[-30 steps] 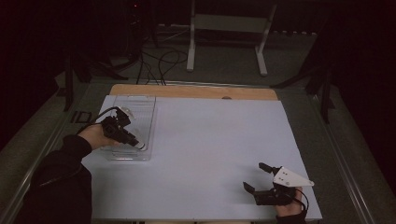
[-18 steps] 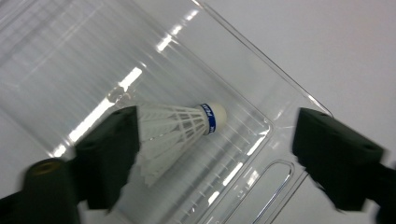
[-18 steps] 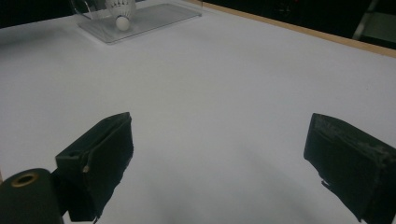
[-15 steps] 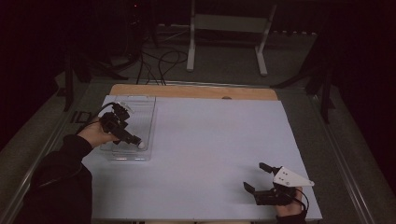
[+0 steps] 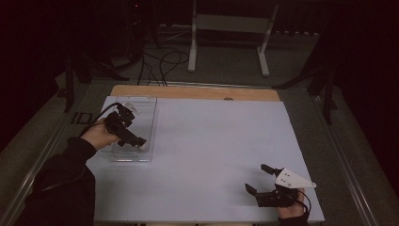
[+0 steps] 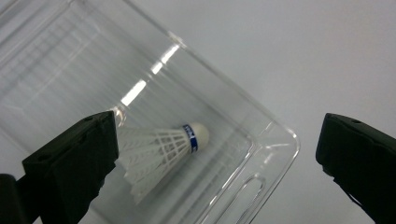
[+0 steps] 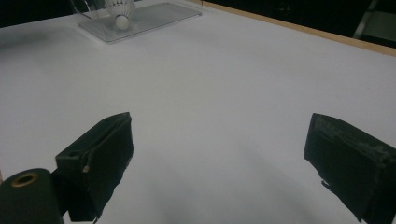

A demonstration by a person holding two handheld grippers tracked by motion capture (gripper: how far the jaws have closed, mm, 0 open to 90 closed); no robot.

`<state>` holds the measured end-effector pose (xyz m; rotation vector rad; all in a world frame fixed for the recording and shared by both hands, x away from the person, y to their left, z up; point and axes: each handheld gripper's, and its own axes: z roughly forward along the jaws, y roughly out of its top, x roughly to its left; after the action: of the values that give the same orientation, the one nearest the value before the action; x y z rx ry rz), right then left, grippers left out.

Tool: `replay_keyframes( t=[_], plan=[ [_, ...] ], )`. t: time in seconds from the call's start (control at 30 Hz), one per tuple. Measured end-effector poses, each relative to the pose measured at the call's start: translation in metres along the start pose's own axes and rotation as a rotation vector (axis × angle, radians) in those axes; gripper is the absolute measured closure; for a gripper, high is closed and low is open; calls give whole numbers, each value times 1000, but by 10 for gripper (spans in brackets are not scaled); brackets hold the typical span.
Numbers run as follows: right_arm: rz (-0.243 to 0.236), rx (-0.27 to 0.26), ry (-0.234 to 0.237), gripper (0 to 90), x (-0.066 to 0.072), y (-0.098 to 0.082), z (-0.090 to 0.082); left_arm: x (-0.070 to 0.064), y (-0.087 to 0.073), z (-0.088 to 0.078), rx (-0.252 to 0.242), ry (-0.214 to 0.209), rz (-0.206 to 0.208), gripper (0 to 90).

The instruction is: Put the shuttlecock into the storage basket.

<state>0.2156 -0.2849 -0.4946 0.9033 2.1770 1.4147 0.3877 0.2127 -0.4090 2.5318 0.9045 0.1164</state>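
A white shuttlecock [image 6: 159, 154] with a blue band below its cork lies on its side in a clear plastic tray [image 6: 280, 135]. My left gripper [image 5: 131, 141] hovers over the near end of that tray [image 5: 146, 101], open, its jaws wide apart on either side of the shuttlecock; whether they touch it I cannot tell. The left jaw hides part of the feathers. My right gripper [image 5: 256, 179] rests open near the front right of the white table [image 5: 211, 141], with nothing between its jaws. In the right gripper view, the shuttlecock [image 7: 119, 9] and the tray [image 7: 154, 14] sit far off.
A wooden strip [image 5: 197, 92] runs along the table's far edge. Beyond it stand a white metal stand [image 5: 226, 28] and cables on the floor [image 5: 160, 61]. A dark sleeve [image 5: 61, 188] reaches in at the lower left.
My left gripper has shifted only slightly above the tray's near end. The right gripper has stayed where it was.
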Motion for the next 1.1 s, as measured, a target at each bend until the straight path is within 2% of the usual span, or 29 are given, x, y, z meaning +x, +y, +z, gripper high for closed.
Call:
replay_keyframes(
  t=[0.13, 0.3, 0.43, 0.47, 0.57, 0.7, 0.83, 1.1],
  plan=[
    [0, 0, 1, 80, 0, 0, 0, -9, 5, -1, -34, -5, 16, 1],
    [0, 0, 1, 80, 0, 0, 0, -20, 11, 0, -33, -4, 56, 1],
    [8, -6, 0, 80, 0, 0, 0, -25, 13, 1, -47, -8, 66, 1],
    [4, -3, -1, 80, 0, 0, 0, -29, 15, 1, -65, 6, 77, 1],
    [2, -1, 2, 80, 0, 0, 0, -33, 17, 2, -76, 21, 94, 1],
    [3, -3, 2, 80, 0, 0, 0, -37, 18, 5, -80, 18, 102, 1],
    [3, -2, 3, 80, 0, 0, 0, -41, 20, 6, -90, 26, 127, 1],
    [5, -2, 5, 80, 0, 0, 0, -53, 26, 5, -119, -22, 141, 1]
  ],
)
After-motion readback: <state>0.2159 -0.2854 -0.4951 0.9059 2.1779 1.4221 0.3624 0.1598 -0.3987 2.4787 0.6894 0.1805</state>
